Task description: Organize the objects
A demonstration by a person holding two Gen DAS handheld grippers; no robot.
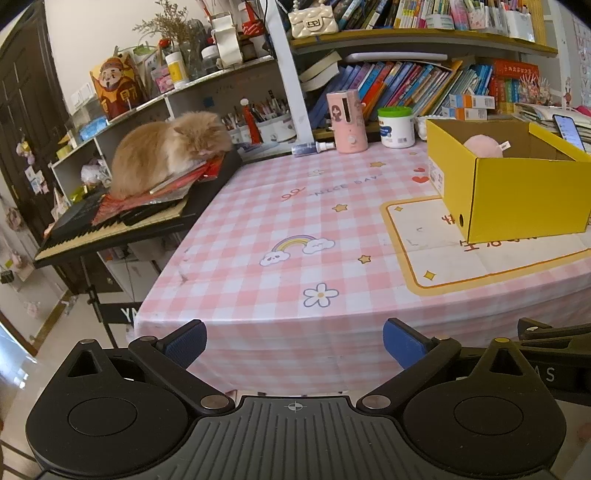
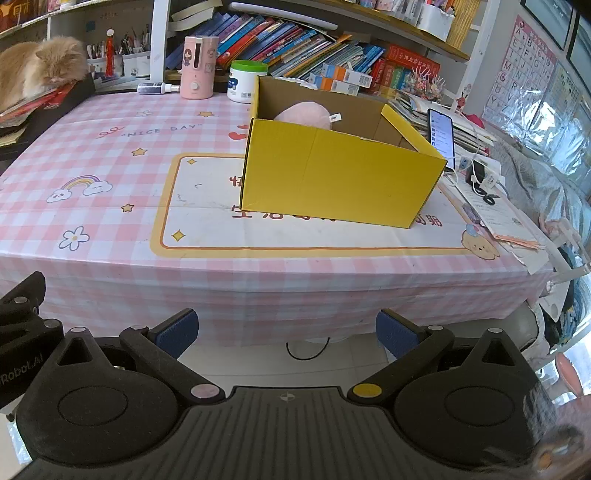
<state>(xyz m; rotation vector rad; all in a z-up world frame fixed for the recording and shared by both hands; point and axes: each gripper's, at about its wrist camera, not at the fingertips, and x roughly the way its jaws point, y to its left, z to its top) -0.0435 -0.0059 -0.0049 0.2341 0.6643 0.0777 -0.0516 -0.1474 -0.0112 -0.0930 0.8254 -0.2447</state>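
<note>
I see an orange cat [image 1: 166, 151] lying on red papers [image 1: 173, 186] atop a keyboard [image 1: 96, 225], just left of the table [image 1: 280, 206]. Table has a pink checked cloth. Along its back edge: spray bottle [image 1: 314, 147] lying flat, pink dispenser [image 1: 347, 122] upright, white tub [image 1: 395, 127] with green lid beside it. Behind them, shelves packed with books [image 1: 406, 85]; pen cups [image 1: 269, 120] behind the cat. White purse [image 1: 313, 20] on the upper shelf. Right of the table I see a lit phone [image 2: 441, 133] propped upright, charger cables [image 2: 480, 177] and loose papers [image 2: 498, 221]. Alphabet poster [image 2: 524, 66] on the right wall.
</note>
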